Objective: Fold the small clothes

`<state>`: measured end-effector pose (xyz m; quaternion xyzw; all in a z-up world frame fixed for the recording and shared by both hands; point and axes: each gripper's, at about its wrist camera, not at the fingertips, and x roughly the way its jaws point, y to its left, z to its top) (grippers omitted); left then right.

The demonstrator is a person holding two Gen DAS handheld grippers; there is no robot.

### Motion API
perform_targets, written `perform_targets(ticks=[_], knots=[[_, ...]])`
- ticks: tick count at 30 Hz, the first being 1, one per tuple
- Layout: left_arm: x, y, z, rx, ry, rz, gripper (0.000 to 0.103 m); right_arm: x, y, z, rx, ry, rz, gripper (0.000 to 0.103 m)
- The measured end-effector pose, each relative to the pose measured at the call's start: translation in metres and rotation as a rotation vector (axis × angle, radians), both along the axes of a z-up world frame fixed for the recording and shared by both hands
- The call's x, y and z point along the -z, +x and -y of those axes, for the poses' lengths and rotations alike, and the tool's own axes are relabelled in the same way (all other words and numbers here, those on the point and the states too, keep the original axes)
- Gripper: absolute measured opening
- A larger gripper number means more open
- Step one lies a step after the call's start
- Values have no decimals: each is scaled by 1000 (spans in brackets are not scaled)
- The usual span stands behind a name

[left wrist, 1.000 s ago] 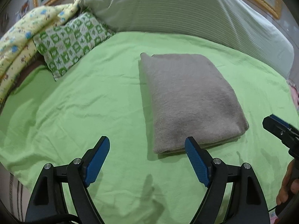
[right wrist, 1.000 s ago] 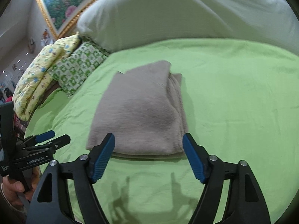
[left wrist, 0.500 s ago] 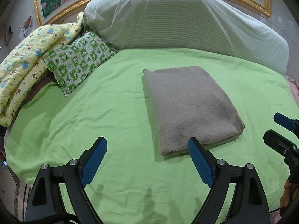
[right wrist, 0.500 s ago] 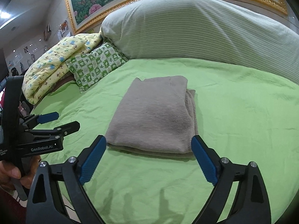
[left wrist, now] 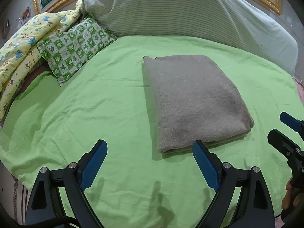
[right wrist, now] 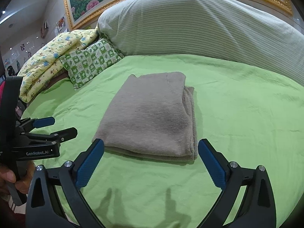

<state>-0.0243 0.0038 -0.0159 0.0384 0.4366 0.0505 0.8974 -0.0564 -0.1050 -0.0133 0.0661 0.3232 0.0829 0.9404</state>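
both grippers, left gripper (left wrist: pixel 150 168) and right gripper (right wrist: pixel 151 166), have backed off, jaws wide and empty; grey garment (left wrist: pixel 191 98) lies folded, fold appears complete.

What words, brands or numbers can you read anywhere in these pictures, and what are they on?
"GenRobot.AI": white lettering on the black body of the left gripper, seen in the right wrist view.
The papers pinned on the wall at far left are too small and blurred to read.
No readable text on the folded grey garment, the green patterned pillow or the yellow quilt.
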Motion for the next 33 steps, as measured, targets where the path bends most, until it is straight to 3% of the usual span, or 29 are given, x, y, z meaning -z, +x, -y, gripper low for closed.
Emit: perform_targets(ticks=[4,15,33], knots=[[8,5,-2,-4,-26,16,92,7,8,0,-10,-17,0,100],[33,22,5,-1,-8,-30,94,25,30,7,10,14,-32,100],[37,32,11,-9,-3,-41,94,35,53,9,-3,8,-60,100]])
